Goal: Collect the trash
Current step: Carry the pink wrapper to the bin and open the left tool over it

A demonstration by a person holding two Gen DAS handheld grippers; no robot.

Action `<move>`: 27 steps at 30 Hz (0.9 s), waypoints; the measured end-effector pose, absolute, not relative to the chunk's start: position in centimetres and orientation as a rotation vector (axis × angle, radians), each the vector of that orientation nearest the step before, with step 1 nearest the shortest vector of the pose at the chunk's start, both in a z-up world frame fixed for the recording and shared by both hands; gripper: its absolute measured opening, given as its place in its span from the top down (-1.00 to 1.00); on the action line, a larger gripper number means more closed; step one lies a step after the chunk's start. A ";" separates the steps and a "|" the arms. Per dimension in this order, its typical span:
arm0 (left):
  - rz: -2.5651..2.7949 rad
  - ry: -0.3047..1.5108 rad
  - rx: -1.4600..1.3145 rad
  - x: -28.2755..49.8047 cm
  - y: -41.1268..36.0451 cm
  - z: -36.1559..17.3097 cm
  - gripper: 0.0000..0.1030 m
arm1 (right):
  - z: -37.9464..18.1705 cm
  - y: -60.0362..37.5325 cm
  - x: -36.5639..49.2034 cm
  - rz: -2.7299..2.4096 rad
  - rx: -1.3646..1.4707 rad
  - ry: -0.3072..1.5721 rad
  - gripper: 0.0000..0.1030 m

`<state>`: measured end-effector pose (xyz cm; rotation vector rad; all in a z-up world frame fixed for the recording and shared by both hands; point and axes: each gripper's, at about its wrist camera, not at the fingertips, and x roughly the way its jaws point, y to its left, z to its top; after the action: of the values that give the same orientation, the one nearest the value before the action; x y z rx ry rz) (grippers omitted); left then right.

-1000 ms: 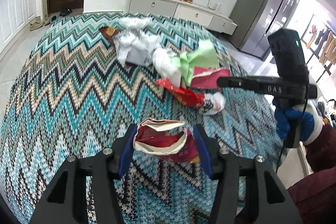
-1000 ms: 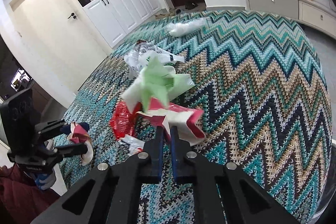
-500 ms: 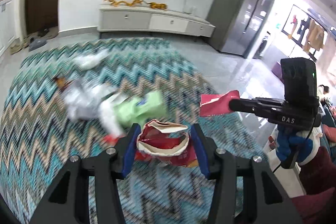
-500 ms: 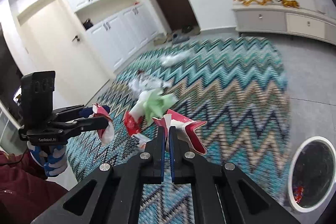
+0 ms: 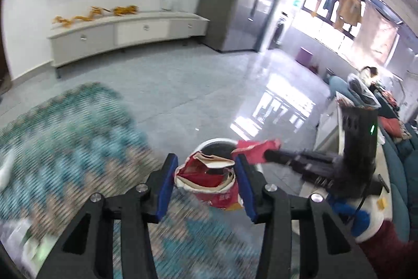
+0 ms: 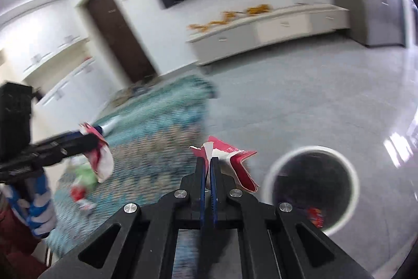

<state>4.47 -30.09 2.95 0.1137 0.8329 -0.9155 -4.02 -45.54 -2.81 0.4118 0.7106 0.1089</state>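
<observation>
Both hands have swung from the rug pile toward the bin.

Left wrist view: the left tongs [image 5: 206, 175], jaws closing, grip a crumpled red bag [image 5: 209, 181] beside the white-rimmed bin [image 5: 209, 144]. Right wrist view: the right tongs [image 6: 207, 169] pinch a red wrapper [image 6: 235, 161] shut, near the bin [image 6: 311, 174], which holds one scrap; more litter [image 6: 83, 182] waits on the rug [image 6: 162, 127].

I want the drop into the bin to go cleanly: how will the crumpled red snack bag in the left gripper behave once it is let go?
The red snack bag looks thin and crushed, so it is probably very light and floppy. Its torn mouth gapes, so it may spring open and cling to a pad of the left gripper, whose jaws are closing. It may flutter off course rather than drop straight into the bin.
</observation>
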 end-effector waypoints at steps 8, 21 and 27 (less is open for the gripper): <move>-0.964 0.955 0.125 9.3 -43.3 -1.7 0.15 | -8.0 -53.0 -2.4 -0.089 0.504 0.784 0.86; -0.965 1.057 0.080 11.9 -47.8 -5.5 -0.27 | -13.8 -57.4 0.1 -0.162 0.529 0.893 0.30; -0.838 0.972 0.125 10.8 -45.3 -3.5 -0.27 | -13.4 -57.0 0.1 -0.144 0.517 0.900 0.30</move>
<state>10.80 -45.25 -3.53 0.1248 0.9717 -0.8384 0.09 -57.04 -13.41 0.5171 0.9003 -0.1435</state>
